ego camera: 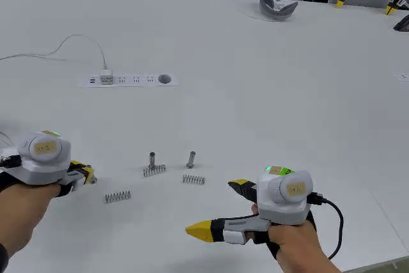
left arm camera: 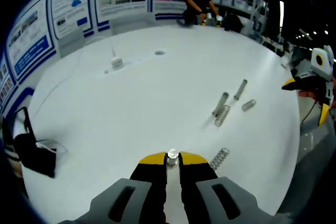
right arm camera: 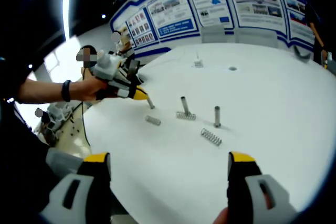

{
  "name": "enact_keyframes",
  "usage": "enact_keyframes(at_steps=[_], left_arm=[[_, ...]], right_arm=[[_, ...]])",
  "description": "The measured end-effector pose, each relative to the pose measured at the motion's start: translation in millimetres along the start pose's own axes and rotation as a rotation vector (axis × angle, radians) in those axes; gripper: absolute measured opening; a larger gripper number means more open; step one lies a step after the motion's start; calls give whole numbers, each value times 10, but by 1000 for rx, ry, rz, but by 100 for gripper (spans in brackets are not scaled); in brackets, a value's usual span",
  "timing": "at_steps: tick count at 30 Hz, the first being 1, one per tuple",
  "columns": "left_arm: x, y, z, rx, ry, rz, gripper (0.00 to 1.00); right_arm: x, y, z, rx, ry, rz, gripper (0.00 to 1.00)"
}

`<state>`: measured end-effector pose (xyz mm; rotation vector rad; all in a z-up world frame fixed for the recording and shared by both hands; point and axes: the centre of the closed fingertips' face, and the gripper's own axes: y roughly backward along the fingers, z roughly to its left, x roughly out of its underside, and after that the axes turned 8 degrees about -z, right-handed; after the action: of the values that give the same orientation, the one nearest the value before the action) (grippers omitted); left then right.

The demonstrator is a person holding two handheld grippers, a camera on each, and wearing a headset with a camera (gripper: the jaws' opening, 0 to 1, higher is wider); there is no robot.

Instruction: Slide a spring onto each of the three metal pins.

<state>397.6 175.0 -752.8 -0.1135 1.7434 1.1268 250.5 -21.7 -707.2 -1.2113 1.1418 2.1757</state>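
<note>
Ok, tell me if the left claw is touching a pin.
Touching. The left gripper view shows the left claw shut on a pin, with a jaw pressed against each side of it.

The table (ego camera: 255, 107) is smooth, matt white. The pins (ego camera: 152, 158) are grey metal with a dull sheen; the pin (left arm camera: 171, 156) in the left gripper (left arm camera: 171, 160) shows a brighter, polished end. The springs (ego camera: 117, 196) are thin bare metal wire. The left and right gripper (ego camera: 217, 208) have matt white-grey plastic shells and smooth yellow tips. The power strip (ego camera: 128, 80) is white plastic.
</note>
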Motion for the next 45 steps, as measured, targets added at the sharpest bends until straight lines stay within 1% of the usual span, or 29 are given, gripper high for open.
enact_keyframes(at_steps=[8, 16, 26, 32, 36, 45], left_arm=[[-1, -7, 0, -6, 3, 1, 8], [23, -15, 0, -5, 8, 8, 10], [17, -49, 1, -2, 20, -1, 9], [-7, -68, 7, -4, 11, -8, 8], [-20, -80, -4, -1, 17, -11, 8], [-97, -146, -74, 9, 10, -18, 8]], right_arm=[[16, 10, 3, 1, -2, 1, 94], [19, 21, -9, 5, -4, -1, 94], [37, 29, -13, 6, -4, 3, 94], [38, 38, -26, 10, -6, 2, 94], [44, 45, -34, 12, -7, 4, 94], [53, 54, -40, 14, -8, 5, 94]])
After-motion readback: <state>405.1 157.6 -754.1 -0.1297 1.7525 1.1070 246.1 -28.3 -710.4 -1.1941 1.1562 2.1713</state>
